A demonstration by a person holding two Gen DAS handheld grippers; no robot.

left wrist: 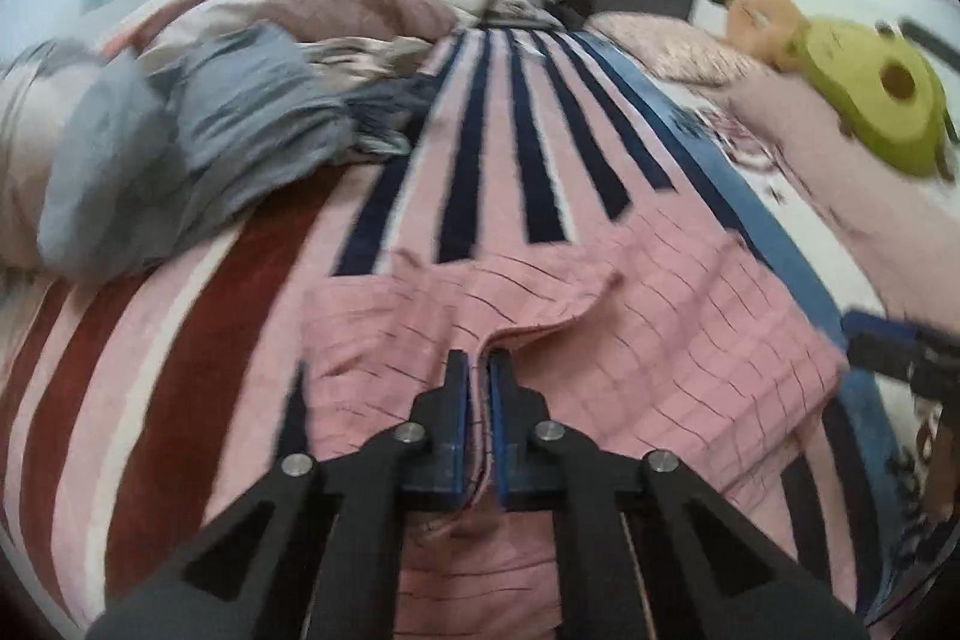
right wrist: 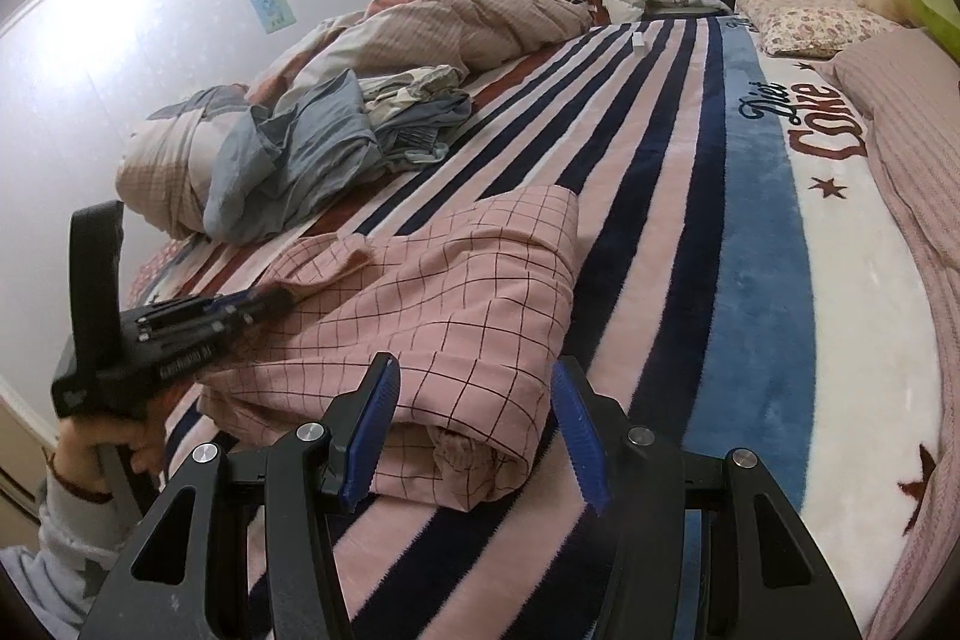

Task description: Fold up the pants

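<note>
From my left wrist: my left claw [left wrist: 478, 370] is pinched tight on a raised fold of the pink checked pants [left wrist: 600, 316], which lie just ahead of it on the striped blanket [left wrist: 498, 130]. I judge I hold that edge to steady or lift the layer. My right claw shows at the pants' right edge.

From my right wrist: my right claw [right wrist: 477, 430] stands wide apart, empty, straddling the near folded corner of the pants [right wrist: 456, 292], likely ready to grip it. A grey clothes heap [right wrist: 288, 148] lies beyond the pants.

Pink checked pants [right wrist: 444, 304] lie folded, rumpled on the striped blanket [right wrist: 660, 196].
</note>
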